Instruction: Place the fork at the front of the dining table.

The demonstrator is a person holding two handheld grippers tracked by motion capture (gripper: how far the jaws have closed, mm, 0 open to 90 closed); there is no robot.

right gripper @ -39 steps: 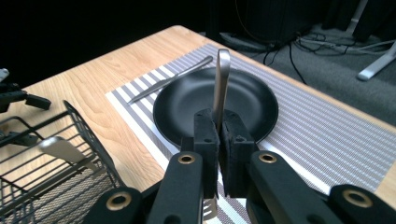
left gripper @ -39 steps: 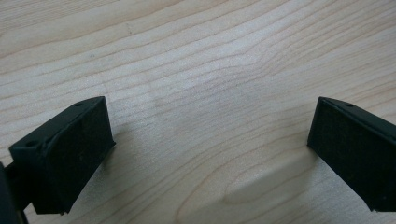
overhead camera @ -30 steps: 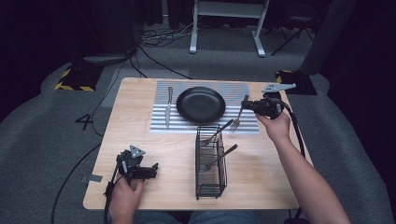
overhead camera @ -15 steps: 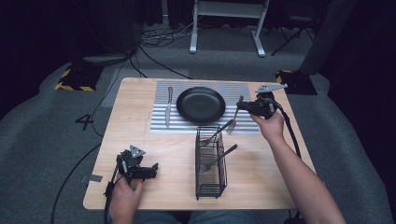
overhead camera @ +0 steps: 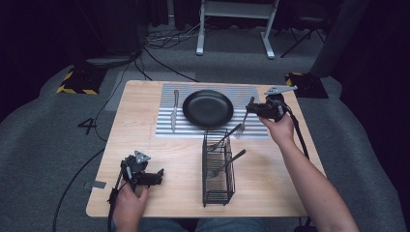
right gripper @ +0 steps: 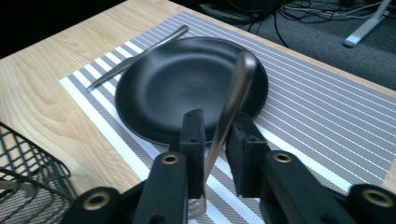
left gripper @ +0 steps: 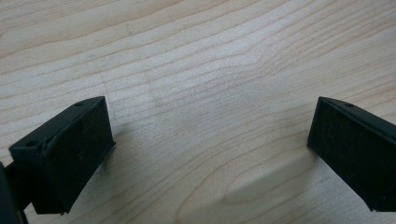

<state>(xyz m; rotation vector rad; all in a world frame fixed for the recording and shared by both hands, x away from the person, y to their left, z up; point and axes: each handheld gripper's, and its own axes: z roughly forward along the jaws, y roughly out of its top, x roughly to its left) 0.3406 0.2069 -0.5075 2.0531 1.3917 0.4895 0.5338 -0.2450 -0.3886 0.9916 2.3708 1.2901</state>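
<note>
A silver fork (right gripper: 240,74) stands nearly upright between the jaws of my right gripper (right gripper: 217,121). The jaws have just been opening, and a narrow gap shows beside the handle. In the high view this fork (overhead camera: 243,121) has its tines down on the striped placemat (overhead camera: 258,94), right of the black plate (overhead camera: 208,107), with the right gripper (overhead camera: 252,107) at its handle. A knife (overhead camera: 174,111) lies on the mat left of the plate. My left gripper (overhead camera: 157,175) rests at the front left of the table. Its jaws (left gripper: 210,140) stand wide open over bare wood.
A black wire basket (overhead camera: 218,169) stands in front of the plate, with two utensils (overhead camera: 227,162) leaning out of it toward the right. Its corner (right gripper: 23,158) is near the right gripper. The wooden table (overhead camera: 145,140) ends close behind the mat.
The right hand has shifted slightly toward the far edge with the fork, which now stands steeper beside the plate. The left hand has not moved.
</note>
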